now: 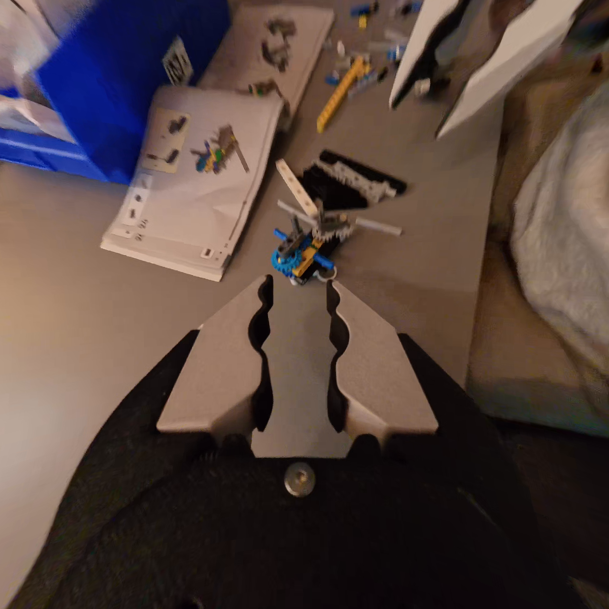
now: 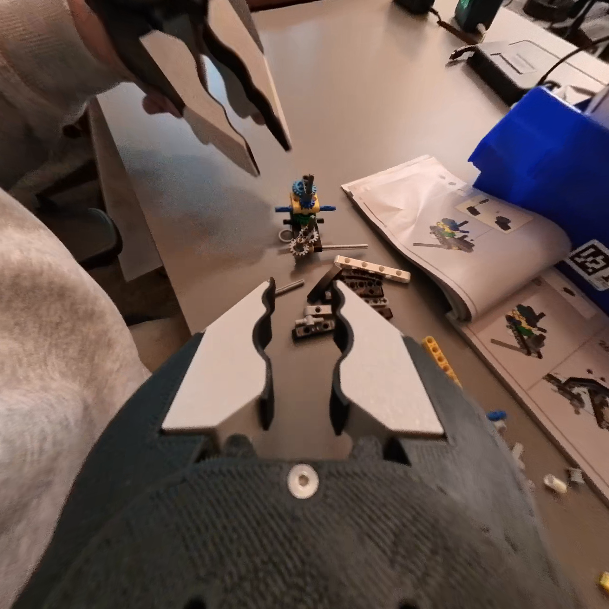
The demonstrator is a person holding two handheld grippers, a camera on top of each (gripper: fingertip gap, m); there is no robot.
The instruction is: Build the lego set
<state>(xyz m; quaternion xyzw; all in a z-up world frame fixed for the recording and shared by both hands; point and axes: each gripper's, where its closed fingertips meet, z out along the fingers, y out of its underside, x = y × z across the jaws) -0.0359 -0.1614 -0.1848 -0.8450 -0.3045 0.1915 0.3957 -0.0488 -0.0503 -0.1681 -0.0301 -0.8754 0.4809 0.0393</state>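
We see the half-built lego model (image 2: pixel 302 217), blue gear and yellow block on top, standing on the grey desk (image 2: pixel 362 99) near its front edge. Just beside it lie a white beam (image 2: pixel 372 268) and black pieces (image 2: pixel 365 290), with the open instruction booklet (image 2: pixel 461 237) and blue bin (image 2: pixel 543 158) farther in. Our left gripper (image 1: pixel 299 280) and right gripper (image 2: pixel 303 286) both hover with jaws parted, holding nothing.

- A grey table (image 2: pixel 362 99) with a smooth top fills most of both views.
- A blue bin (image 1: pixel 108 99) stands on it.
- Dark cables (image 2: pixel 560 62) trail at its far edge.
- Warm, dim light.
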